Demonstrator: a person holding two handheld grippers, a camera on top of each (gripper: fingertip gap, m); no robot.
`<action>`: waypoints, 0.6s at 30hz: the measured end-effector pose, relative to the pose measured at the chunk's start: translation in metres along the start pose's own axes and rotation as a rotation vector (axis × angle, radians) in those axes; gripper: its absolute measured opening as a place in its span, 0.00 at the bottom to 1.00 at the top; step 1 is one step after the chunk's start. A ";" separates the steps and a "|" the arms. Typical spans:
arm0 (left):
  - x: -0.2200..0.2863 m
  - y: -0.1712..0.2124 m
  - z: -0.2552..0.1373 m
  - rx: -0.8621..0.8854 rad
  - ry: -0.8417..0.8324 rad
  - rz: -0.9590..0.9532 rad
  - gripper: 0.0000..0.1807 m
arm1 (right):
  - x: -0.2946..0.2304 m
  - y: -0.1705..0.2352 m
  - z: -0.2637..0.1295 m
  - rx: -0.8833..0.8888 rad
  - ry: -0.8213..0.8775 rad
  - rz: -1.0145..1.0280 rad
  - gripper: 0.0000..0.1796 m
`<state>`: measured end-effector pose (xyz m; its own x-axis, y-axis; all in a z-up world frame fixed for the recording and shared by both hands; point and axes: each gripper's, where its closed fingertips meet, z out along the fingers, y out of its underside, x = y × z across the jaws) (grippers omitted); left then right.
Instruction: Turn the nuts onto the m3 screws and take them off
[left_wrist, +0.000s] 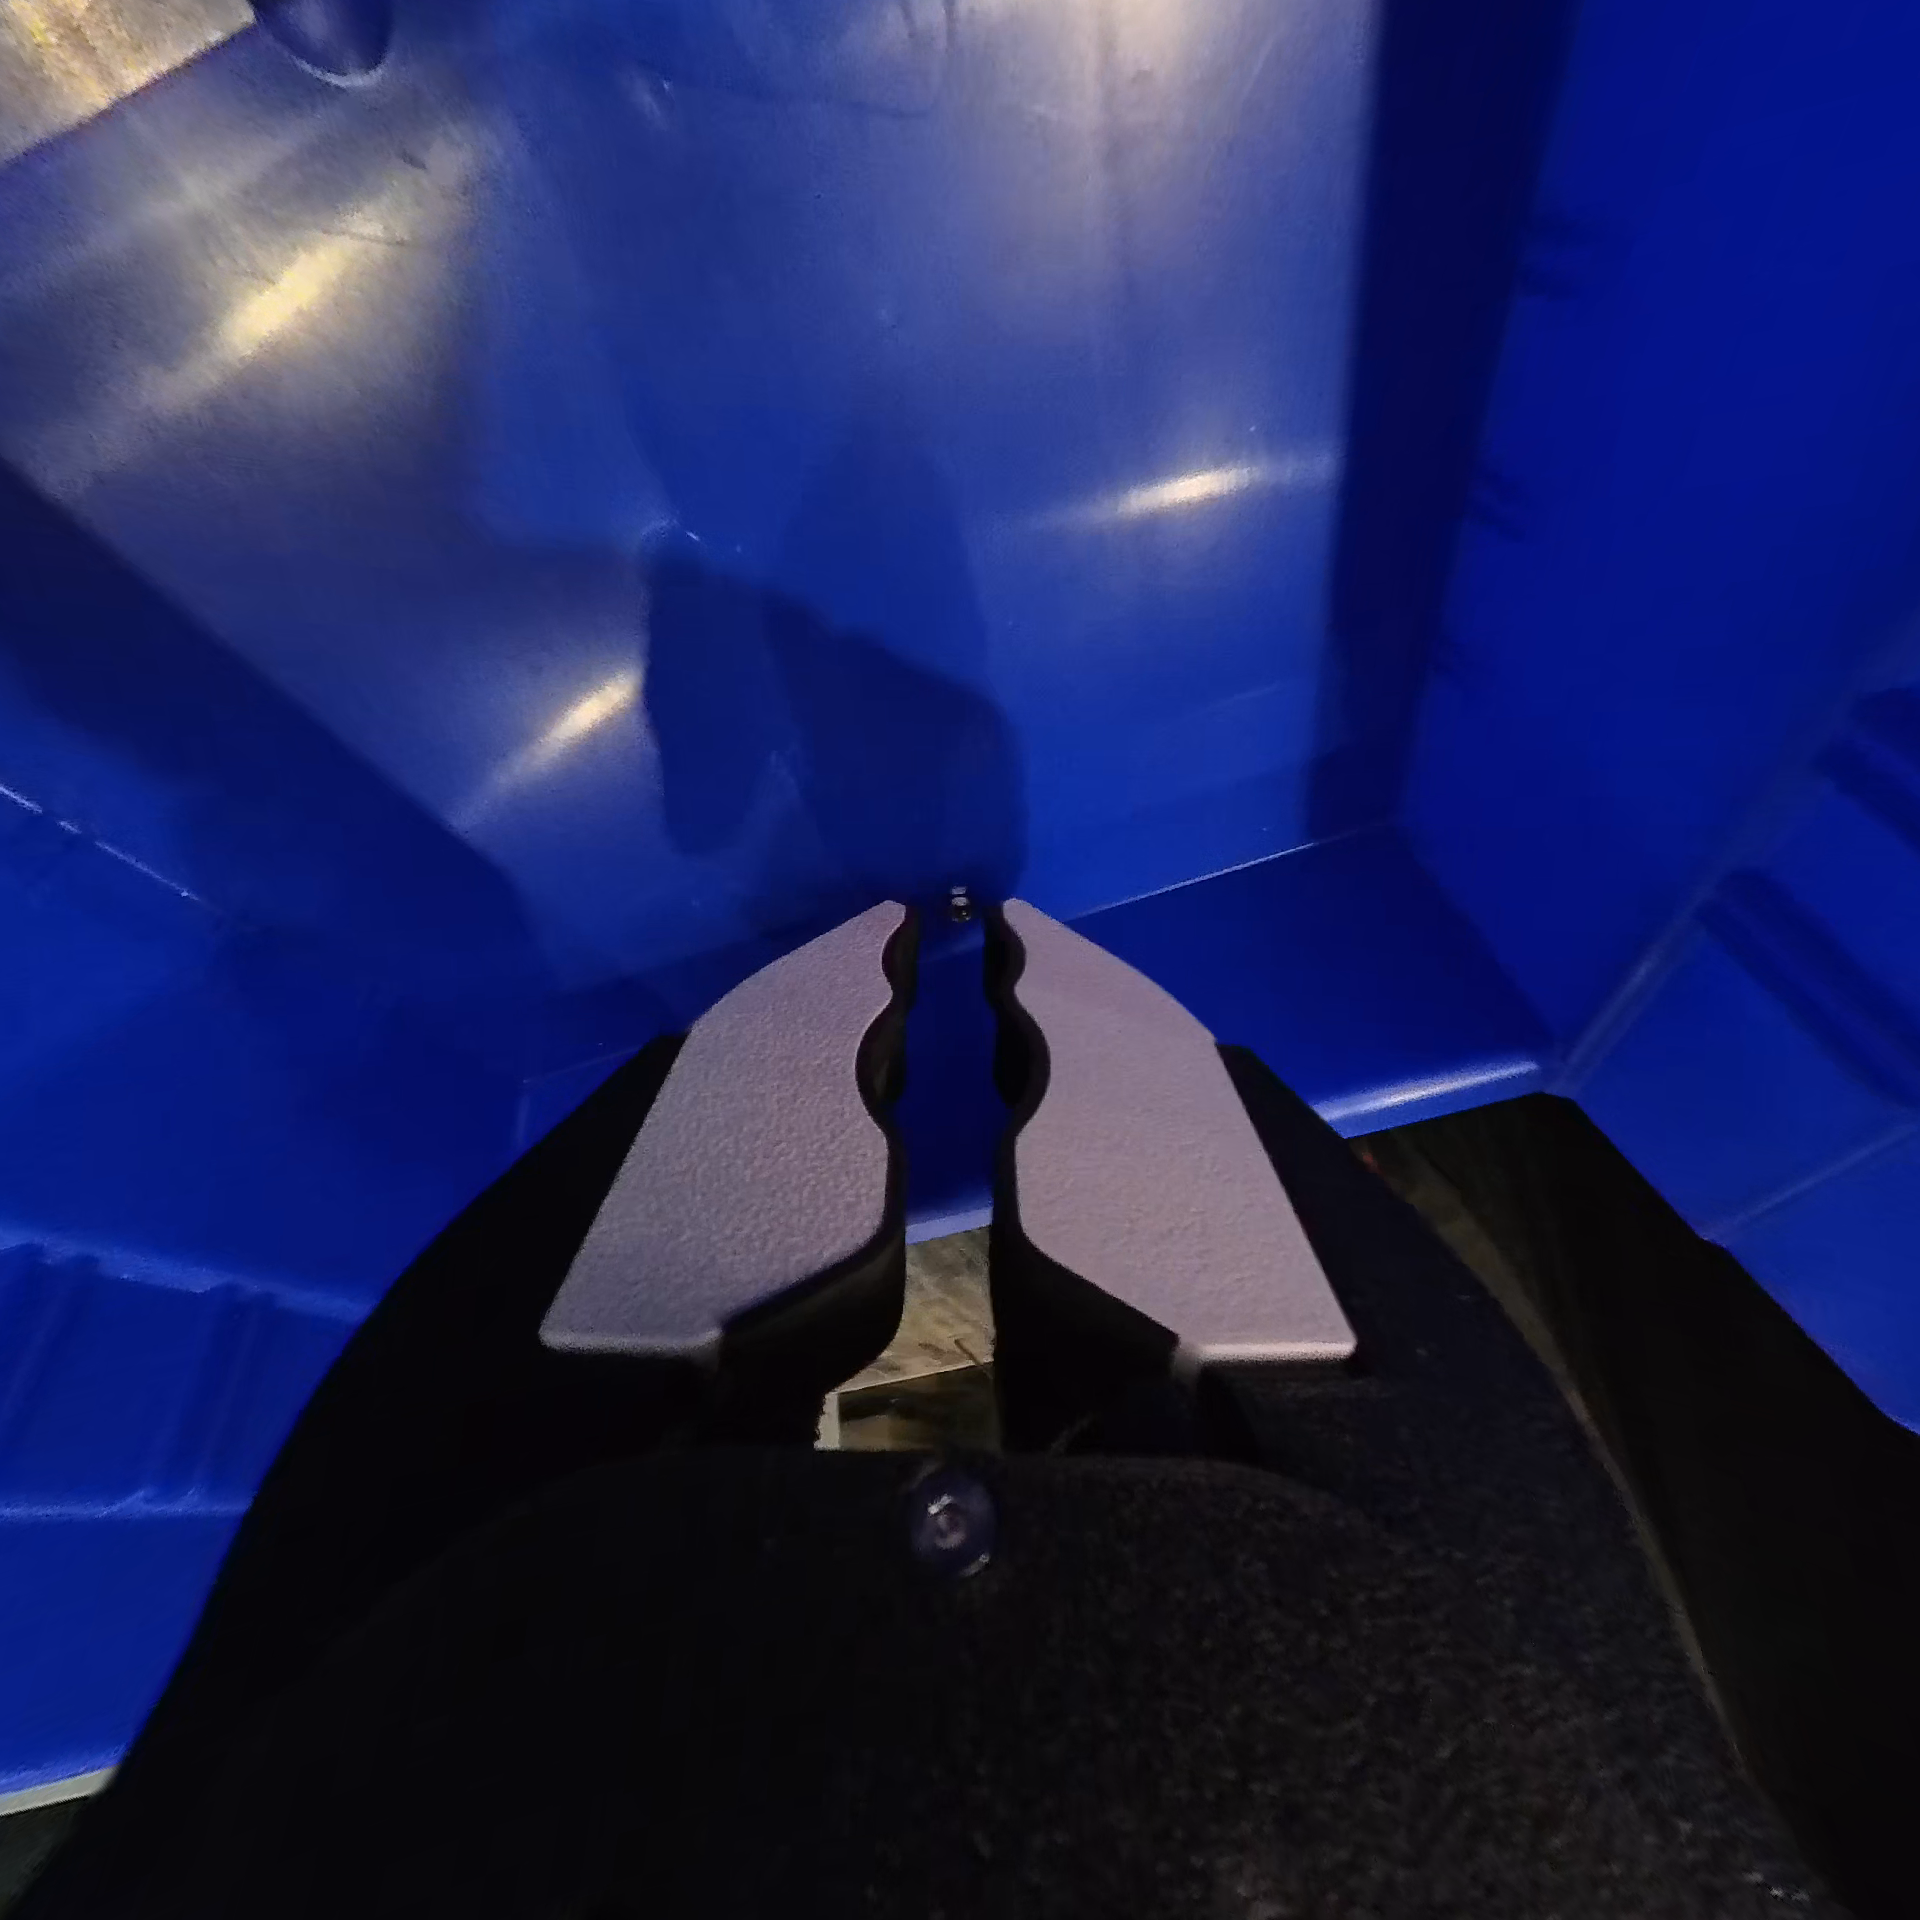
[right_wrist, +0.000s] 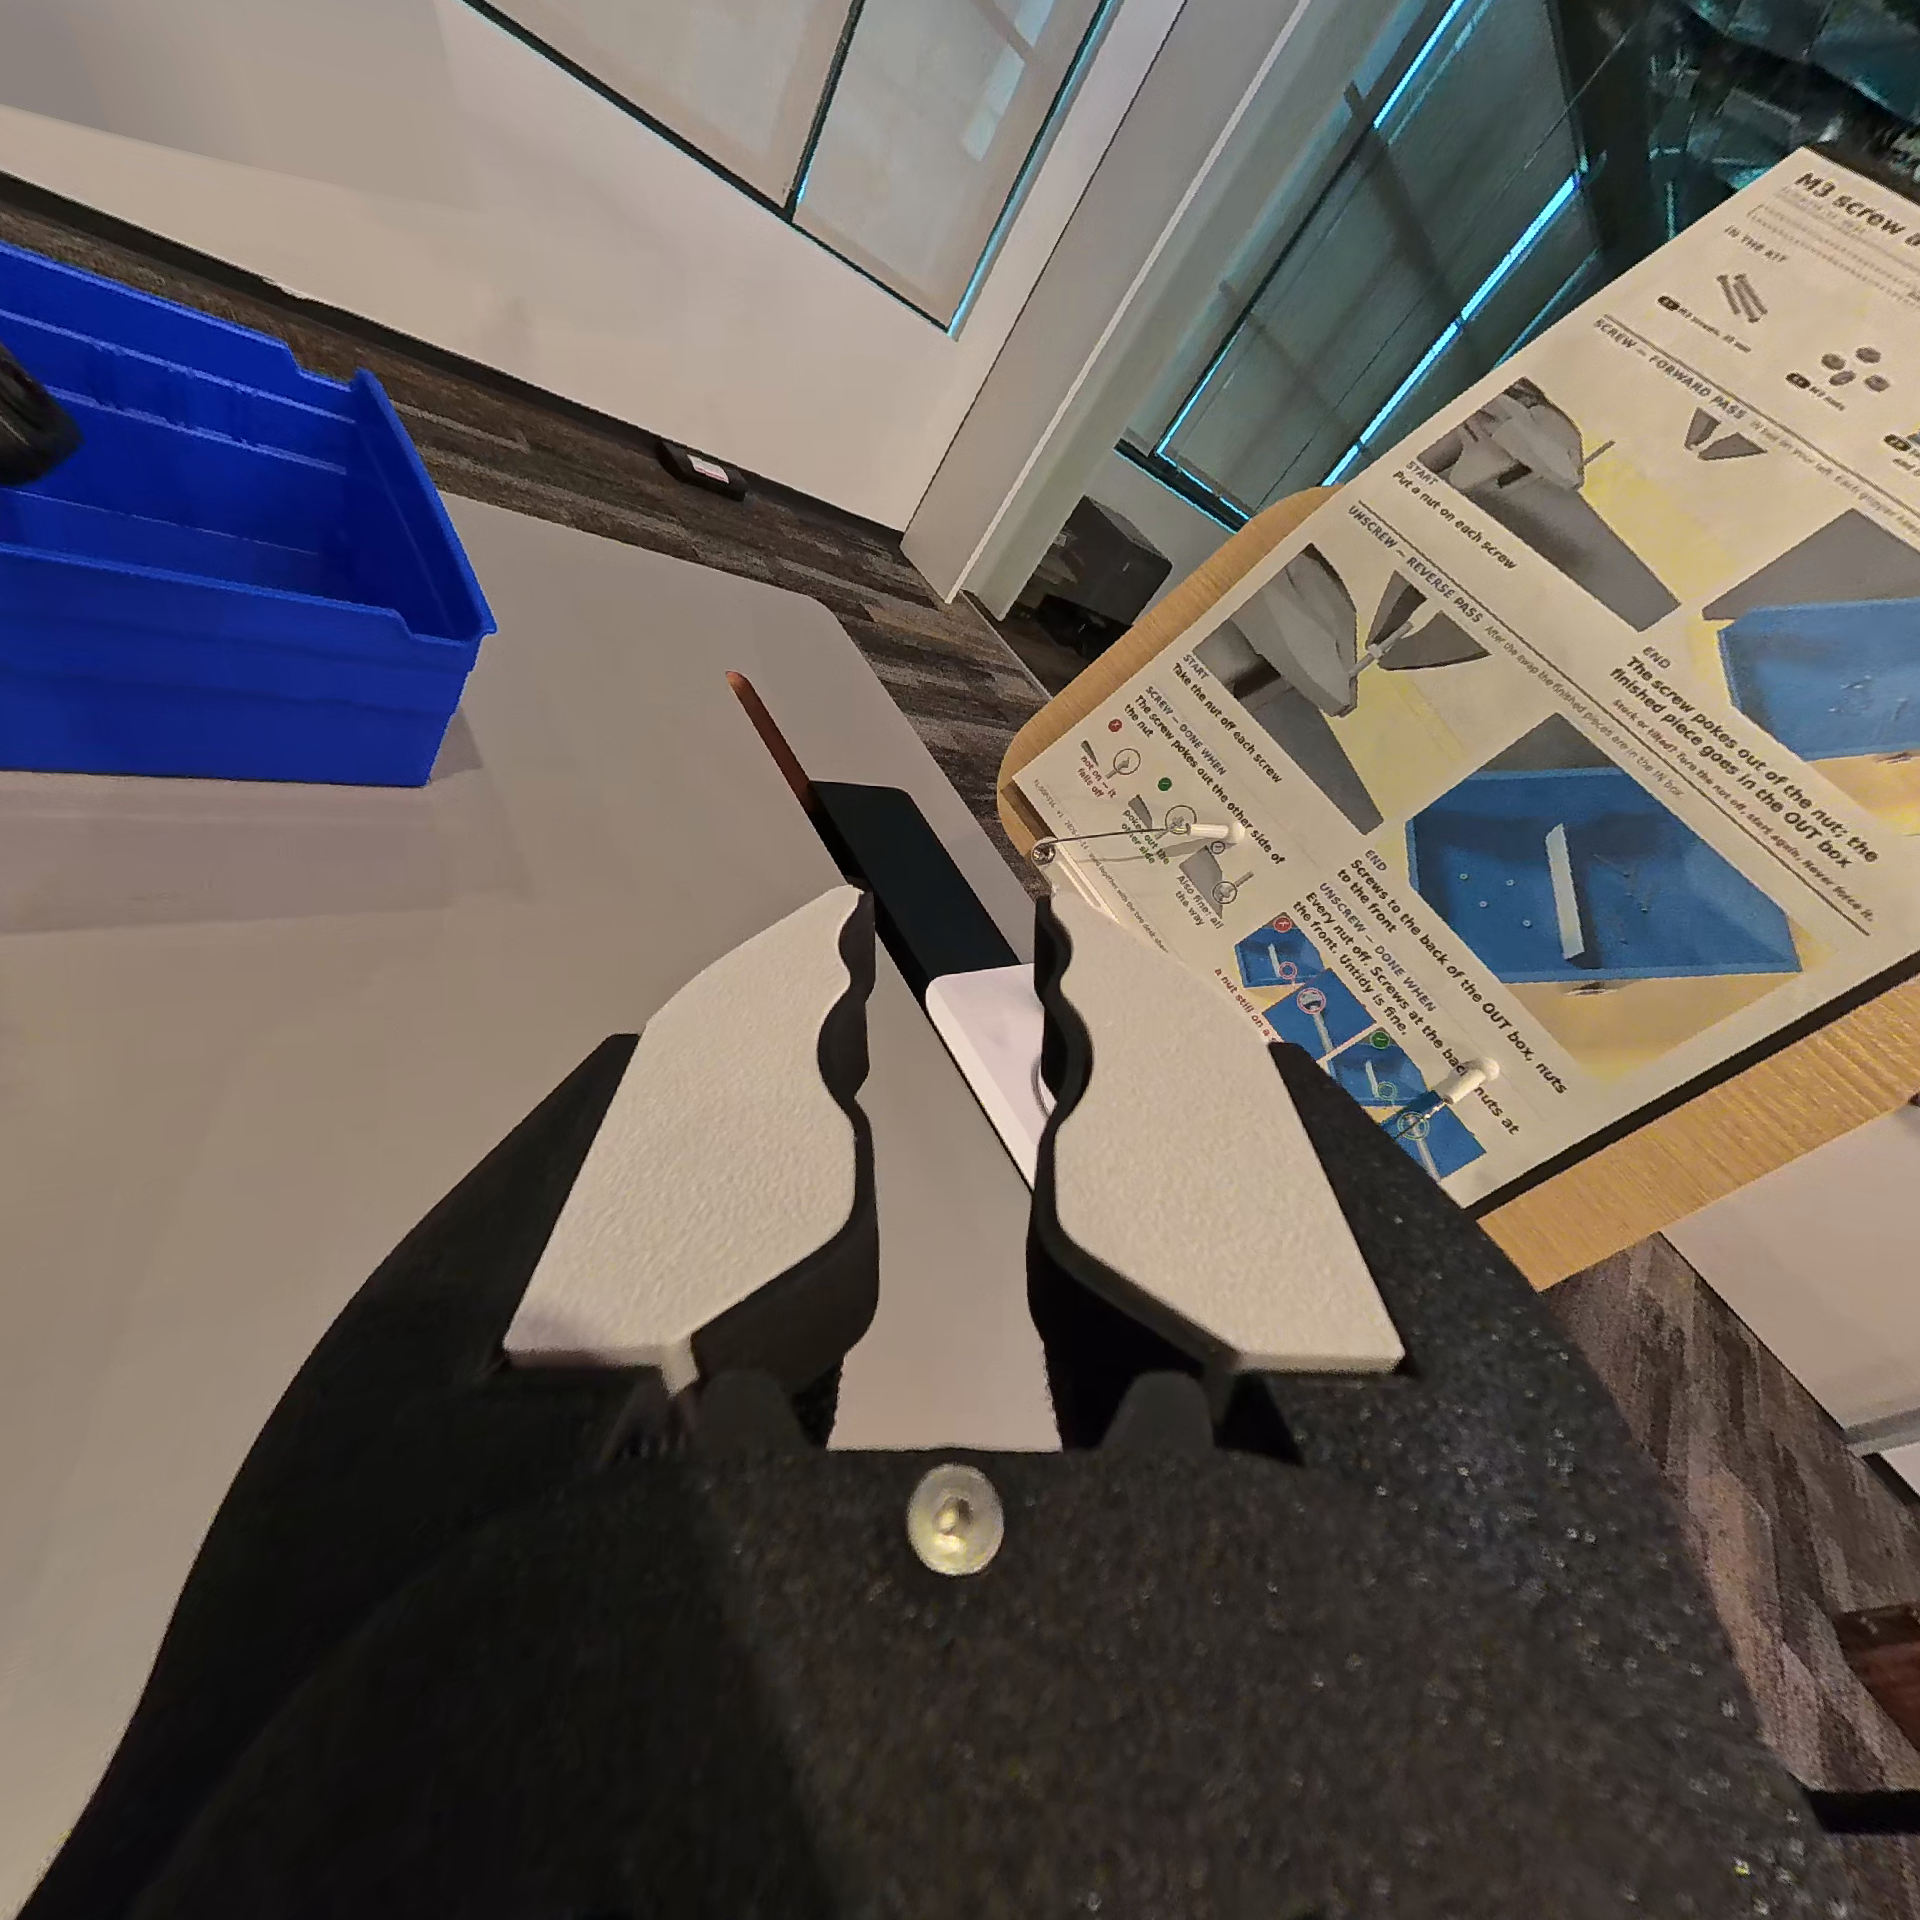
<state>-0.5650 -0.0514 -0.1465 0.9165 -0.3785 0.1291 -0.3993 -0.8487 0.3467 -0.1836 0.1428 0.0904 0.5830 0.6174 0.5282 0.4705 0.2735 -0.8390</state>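
The left gripper (left_wrist: 954, 914), at frame centre, is down inside the blue bin (left_wrist: 935, 364). Its jaws are nearly together, with a tiny metal piece (left_wrist: 958, 908) at the tips. It is probably a nut, but too small to be sure, and whether it is pinched I cannot tell. To pick it well, close gently and squarely on it against the glossy, slippery plastic floor, then lift straight.

The right gripper (right_wrist: 951, 925) hovers open and empty over the smooth grey table (right_wrist: 260, 1039). Its fingers (right_wrist: 727, 1122) are matte, pebbled plates with wavy black inner edges. An instruction sheet (right_wrist: 1558, 675) stands at right.
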 end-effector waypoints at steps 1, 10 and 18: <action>0.000 0.000 0.000 0.001 0.000 -0.006 0.06 | 0.000 0.000 0.000 0.000 0.001 0.000 0.16; 0.002 -0.001 0.001 -0.004 0.001 -0.015 0.01 | 0.003 -0.005 -0.004 0.019 0.013 -0.008 0.16; 0.000 0.001 0.001 -0.025 -0.025 0.014 0.02 | 0.001 -0.006 -0.004 0.020 0.006 -0.014 0.15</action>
<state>-0.5652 -0.0524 -0.1470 0.9097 -0.4000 0.1113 -0.4116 -0.8338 0.3678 -0.1832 0.1385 0.0962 0.5808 0.6089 0.5403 0.4649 0.2967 -0.8342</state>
